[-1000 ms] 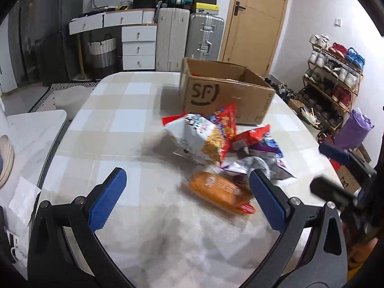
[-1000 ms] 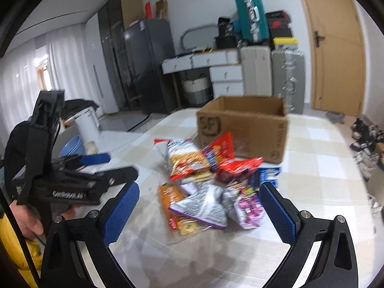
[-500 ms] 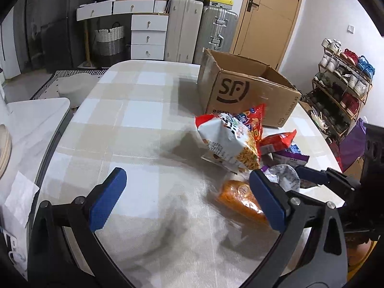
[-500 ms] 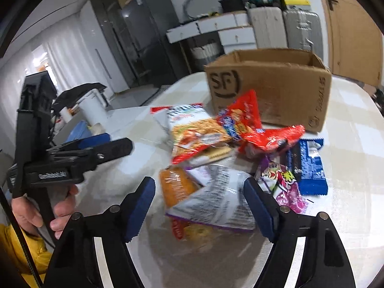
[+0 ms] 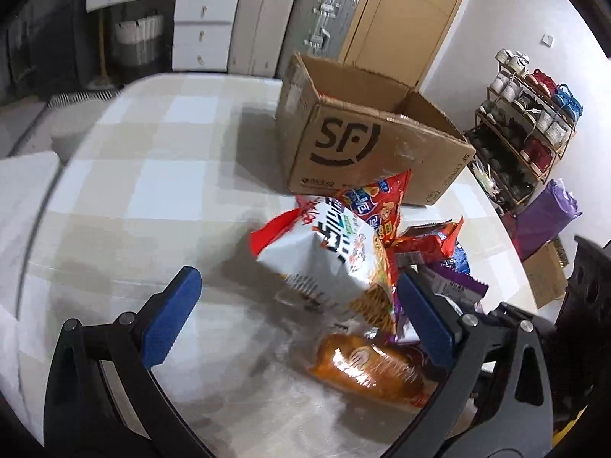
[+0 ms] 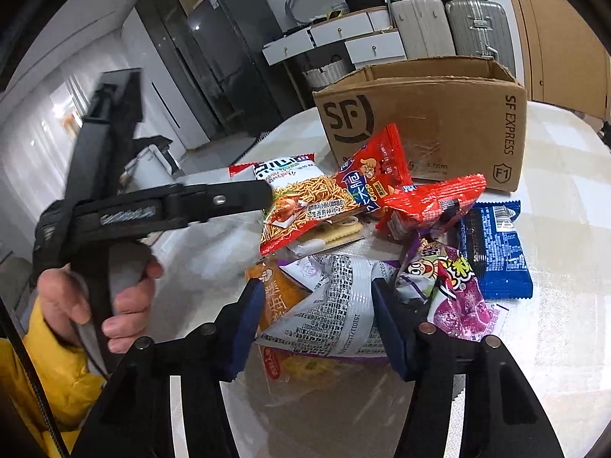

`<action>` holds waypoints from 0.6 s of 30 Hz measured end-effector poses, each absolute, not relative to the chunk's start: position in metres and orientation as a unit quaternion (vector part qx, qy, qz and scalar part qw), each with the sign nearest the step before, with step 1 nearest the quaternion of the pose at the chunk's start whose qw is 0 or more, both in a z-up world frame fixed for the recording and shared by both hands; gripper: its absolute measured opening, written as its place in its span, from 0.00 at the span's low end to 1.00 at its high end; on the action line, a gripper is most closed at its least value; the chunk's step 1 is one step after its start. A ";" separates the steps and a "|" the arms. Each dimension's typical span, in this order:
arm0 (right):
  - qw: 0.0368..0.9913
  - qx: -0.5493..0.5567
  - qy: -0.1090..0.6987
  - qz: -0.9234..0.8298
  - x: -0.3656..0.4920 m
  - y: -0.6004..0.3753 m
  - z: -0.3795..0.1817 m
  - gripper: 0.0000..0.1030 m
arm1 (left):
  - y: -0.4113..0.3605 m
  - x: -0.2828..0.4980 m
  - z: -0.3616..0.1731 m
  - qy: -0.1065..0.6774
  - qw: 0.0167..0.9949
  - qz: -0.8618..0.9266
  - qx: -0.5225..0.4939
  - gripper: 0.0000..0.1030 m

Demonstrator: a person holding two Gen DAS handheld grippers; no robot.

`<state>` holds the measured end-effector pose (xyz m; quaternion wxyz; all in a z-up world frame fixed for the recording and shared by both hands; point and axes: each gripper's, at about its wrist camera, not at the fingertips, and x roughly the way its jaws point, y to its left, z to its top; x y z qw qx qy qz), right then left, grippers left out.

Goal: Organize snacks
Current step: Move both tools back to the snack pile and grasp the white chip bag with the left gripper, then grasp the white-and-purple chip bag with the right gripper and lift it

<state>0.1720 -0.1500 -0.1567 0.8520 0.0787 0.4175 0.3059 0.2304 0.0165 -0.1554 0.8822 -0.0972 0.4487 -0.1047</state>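
Barely begun, by the look of it: the box [image 6: 439, 122] shows nothing inside from these angles, and every snack visible lies in a pile [image 6: 382, 236] on the desk [image 5: 152, 191], just in front of the box and toward the desk's near edge. The right gripper [image 6: 319, 324] has just been closing, and its fingers [image 6: 246, 324] now straddle a silver bag [image 6: 328, 313] at the near side of the pile; whether the pads already press on it is hard to tell. The left gripper [image 5: 298, 320] stands wide, fingers released, hovering by a white bag [image 5: 328, 259] and an orange one [image 5: 366, 366]. All the sorting remains, I judge. The desk has a pale checked top. Beyond it stand suitcases [image 5: 290, 19], white drawers [image 5: 202, 26], a wooden door [image 5: 404, 15] and a shoe rack [image 5: 530, 114].
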 end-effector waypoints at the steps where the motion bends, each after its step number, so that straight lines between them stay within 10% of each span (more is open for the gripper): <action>1: 0.852 0.085 0.414 0.309 0.168 -0.155 -0.157 0.55 | 0.013 0.233 -0.158 0.453 0.879 -0.109 -0.100 0.99; 7: 0.848 0.115 0.403 0.325 0.166 -0.168 -0.159 0.55 | -0.003 0.252 -0.171 0.471 0.866 -0.125 -0.110 0.97; 12: 0.840 0.142 0.400 0.336 0.162 -0.175 -0.160 0.55 | -0.009 0.260 -0.180 0.485 0.856 -0.134 -0.119 0.55; 18: 0.840 0.158 0.389 0.342 0.158 -0.181 -0.156 0.53 | -0.001 0.248 -0.180 0.473 0.863 -0.127 -0.122 0.47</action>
